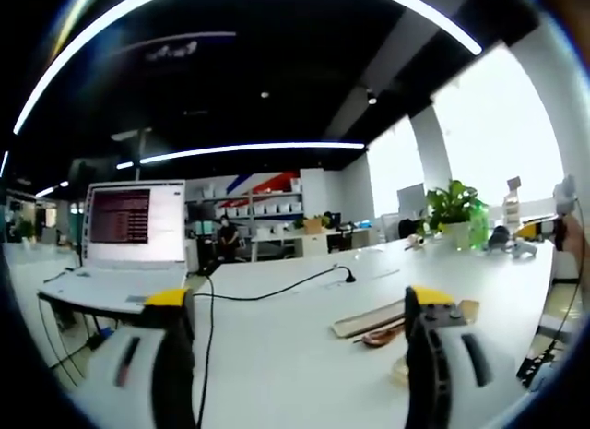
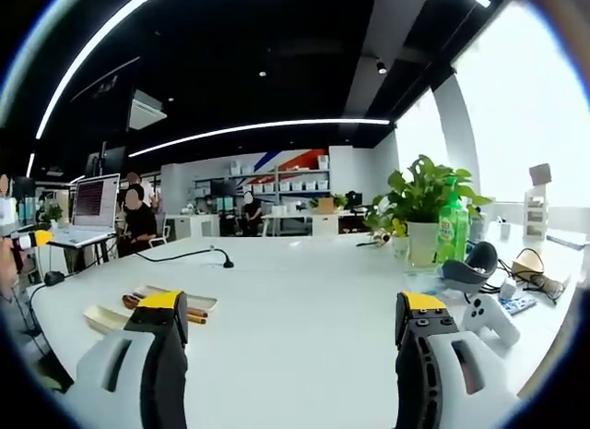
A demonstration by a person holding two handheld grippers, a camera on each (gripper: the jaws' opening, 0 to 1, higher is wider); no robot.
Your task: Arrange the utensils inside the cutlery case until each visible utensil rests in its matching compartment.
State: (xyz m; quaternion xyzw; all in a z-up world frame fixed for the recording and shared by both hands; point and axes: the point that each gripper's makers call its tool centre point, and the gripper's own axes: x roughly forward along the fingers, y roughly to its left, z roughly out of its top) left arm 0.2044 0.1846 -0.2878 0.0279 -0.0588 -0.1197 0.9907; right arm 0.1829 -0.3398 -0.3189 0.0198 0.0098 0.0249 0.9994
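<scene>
In your left gripper view, the laptop (image 1: 129, 235) sits open at the far left on the white table (image 1: 277, 346), its screen lit. A black cable (image 1: 277, 291) runs from it across the tabletop. Your left gripper (image 1: 295, 355) rises from the bottom with its yellow-tipped jaws spread wide and nothing between them. Just beyond the right jaw lies the cutlery case (image 1: 373, 318), a flat pale tray, with a brown wooden utensil (image 1: 383, 336) resting beside it on the near side; which compartment anything sits in, you cannot tell from here. Farther right stand a potted plant (image 1: 452, 208) and a green bottle (image 1: 477, 228).

In your right gripper view, the cutlery case (image 2: 198, 300) lies at the left, near the left jaw, with dark wooden utensils (image 2: 189, 313) lying along it and a small pale piece (image 2: 103, 318) just beside it on the table (image 2: 304, 291). Your right gripper (image 2: 290, 355) also has its jaws wide apart and empty. To the right stand the potted plant (image 2: 424, 208) and green bottle (image 2: 452, 231), then a dark headset (image 2: 468, 268) and a white controller (image 2: 489, 316) near the right jaw.
</scene>
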